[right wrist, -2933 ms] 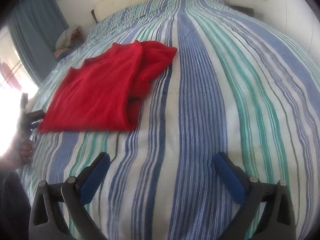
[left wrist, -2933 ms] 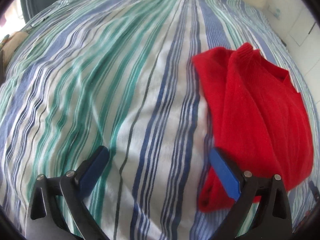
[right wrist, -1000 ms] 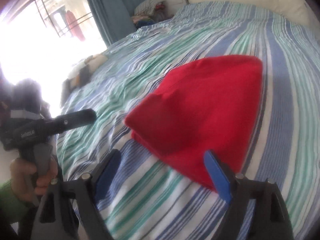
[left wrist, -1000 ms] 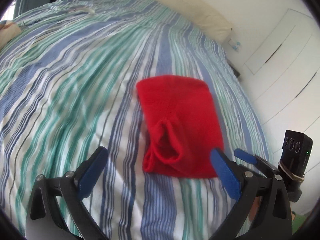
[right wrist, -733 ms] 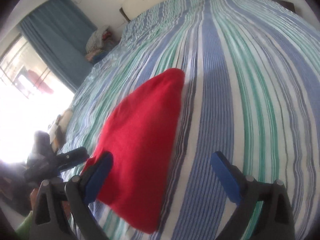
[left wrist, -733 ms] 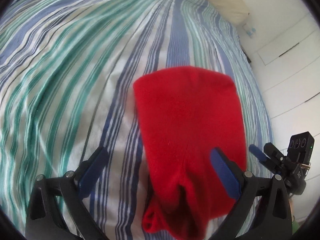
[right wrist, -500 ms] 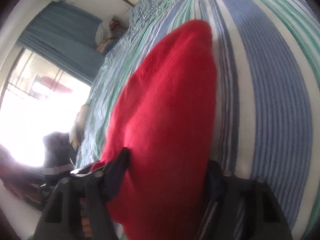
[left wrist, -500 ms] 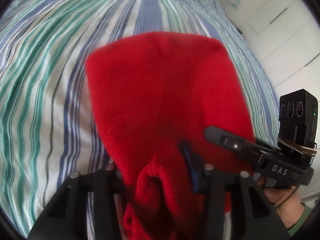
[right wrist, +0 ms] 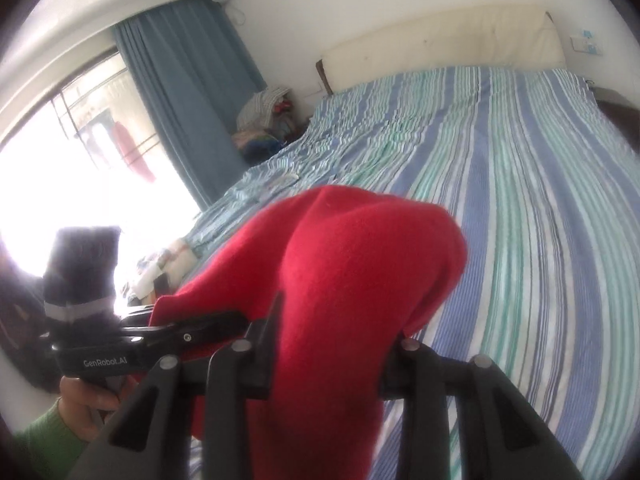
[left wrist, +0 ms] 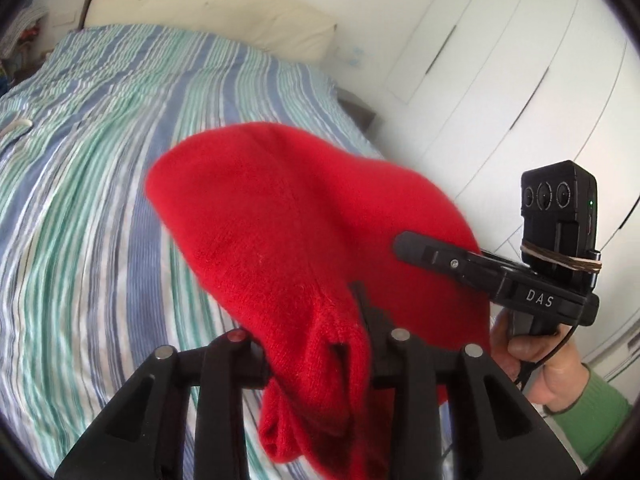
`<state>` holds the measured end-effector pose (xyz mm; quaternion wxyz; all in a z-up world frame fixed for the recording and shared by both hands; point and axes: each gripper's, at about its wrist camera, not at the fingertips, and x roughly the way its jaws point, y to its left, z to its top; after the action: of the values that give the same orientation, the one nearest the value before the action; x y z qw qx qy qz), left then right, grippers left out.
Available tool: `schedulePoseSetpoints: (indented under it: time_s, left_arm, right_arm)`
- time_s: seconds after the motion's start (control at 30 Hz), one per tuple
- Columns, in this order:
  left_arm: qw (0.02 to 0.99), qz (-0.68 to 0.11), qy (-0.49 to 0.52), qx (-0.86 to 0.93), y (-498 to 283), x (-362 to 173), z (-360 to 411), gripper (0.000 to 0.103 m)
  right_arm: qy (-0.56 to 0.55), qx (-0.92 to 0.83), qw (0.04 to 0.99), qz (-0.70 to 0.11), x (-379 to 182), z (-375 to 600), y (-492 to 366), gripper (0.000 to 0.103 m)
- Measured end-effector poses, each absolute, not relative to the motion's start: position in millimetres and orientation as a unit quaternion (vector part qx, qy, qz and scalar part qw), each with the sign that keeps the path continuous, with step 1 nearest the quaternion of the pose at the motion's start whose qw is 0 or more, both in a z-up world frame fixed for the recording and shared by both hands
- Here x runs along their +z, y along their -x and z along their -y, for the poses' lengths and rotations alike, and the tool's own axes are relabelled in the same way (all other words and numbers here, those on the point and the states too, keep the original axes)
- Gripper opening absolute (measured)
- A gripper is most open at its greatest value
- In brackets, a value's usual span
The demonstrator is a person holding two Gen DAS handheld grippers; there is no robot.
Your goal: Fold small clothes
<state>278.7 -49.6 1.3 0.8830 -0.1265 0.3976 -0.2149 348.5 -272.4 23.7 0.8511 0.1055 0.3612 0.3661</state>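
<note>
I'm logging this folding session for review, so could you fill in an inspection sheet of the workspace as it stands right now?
Surface: bed under a blue, green and white striped sheet, lightly wrinkled.
Job's things: one red knitted garment, folded into a bundle and lifted off the sheet between both tools.
Clutter: pile of clothes beside the bed near the curtain; a small white item on the sheet, too small to identify.
Grippers: left hand-held gripper pinches the near edge, jaws opening slightly; right hand-held gripper pinches the other corner, jaws closing.
Cables: a thin black lead by the right handle.
Surroundings: cream headboard, white wardrobe doors, blue curtain, bright window.
</note>
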Motion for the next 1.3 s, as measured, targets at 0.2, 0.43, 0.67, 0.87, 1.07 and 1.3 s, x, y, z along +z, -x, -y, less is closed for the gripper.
schedulePoseSetpoints:
  time_s: [0.2,0.43,0.67,0.87,1.07,1.3]
  left_arm:
    - [0.865,-0.489,0.024,-0.107,-220,-122,91,0.097]
    - [0.904,-0.418,-0.039,-0.082,-120,-83,114,0.101]
    - [0.932,-0.354,-0.063,0.034,-92,5,119,0.103]
    - [0.927,-0.373,-0.033,0.032,-73,28,115,0.103]
    - [0.925,-0.378,-0.022,0.02,-51,36,121,0.103]
    - [0.92,-0.382,-0.059,0.068,-36,42,134,0.103]
  right_arm:
    - [-0.079,0.245,0.859,-0.442,-52,337,-319,0.103]
    - [-0.035,0.126,0.869,-0.477,-101,398,-209,0.103]
    - [-0.026,0.127,0.889,-0.44,-38,397,-138,0.103]
    - [0.023,0.136,0.9,-0.413,12,379,-101,0.103]
    - [0.035,0.148,0.9,-0.409,30,368,-70,0.103]
    - [0.018,0.141,0.906,-0.398,53,368,-49,0.103]
